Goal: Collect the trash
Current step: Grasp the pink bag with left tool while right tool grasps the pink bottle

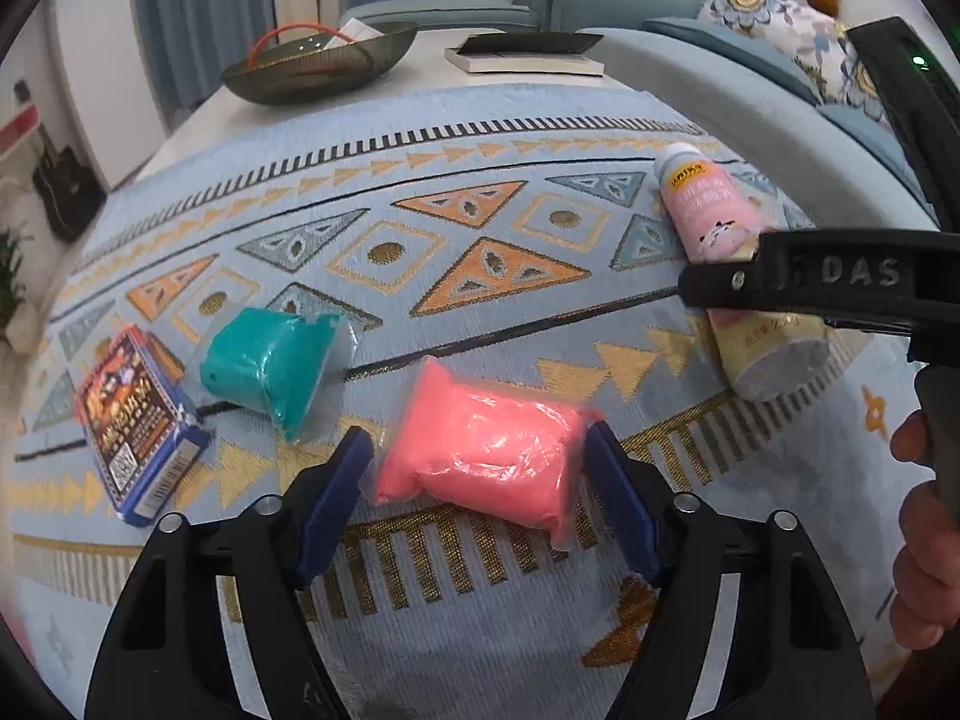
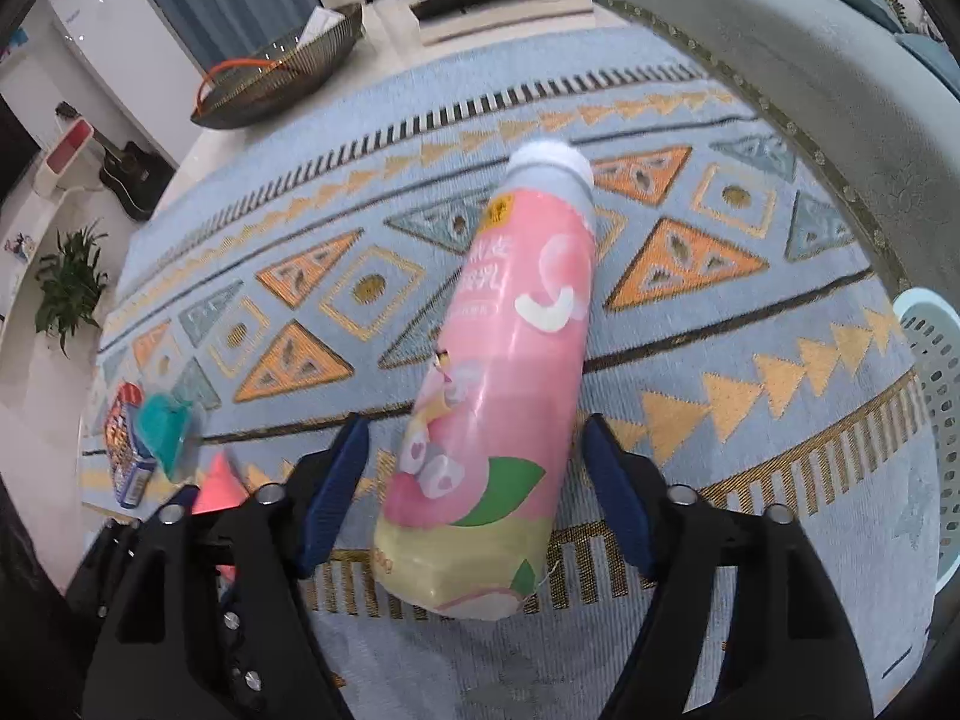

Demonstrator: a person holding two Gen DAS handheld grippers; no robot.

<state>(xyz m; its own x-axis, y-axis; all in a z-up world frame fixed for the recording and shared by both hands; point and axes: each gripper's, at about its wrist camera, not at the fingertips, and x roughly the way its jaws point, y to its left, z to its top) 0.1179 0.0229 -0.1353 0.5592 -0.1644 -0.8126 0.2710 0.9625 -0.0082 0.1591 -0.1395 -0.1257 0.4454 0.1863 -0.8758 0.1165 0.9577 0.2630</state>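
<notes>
A pink plastic-wrapped packet (image 1: 480, 450) lies on the patterned rug between the open fingers of my left gripper (image 1: 477, 480); the fingers stand at its two ends. A teal packet (image 1: 270, 366) and a blue card box (image 1: 135, 426) lie to its left. A pink yogurt bottle (image 2: 498, 396) lies on the rug between the open fingers of my right gripper (image 2: 474, 480), with gaps on both sides. The bottle (image 1: 708, 222) and the right gripper body (image 1: 840, 282) also show in the left wrist view. The teal packet (image 2: 165, 426) and box (image 2: 123, 444) show at the left of the right wrist view.
A dark wire basket (image 1: 318, 63) and a book (image 1: 522, 57) sit on the floor beyond the rug (image 1: 480, 138). A grey sofa (image 2: 780, 48) borders the rug on the right. A pale perforated bin (image 2: 936, 396) stands at the right edge.
</notes>
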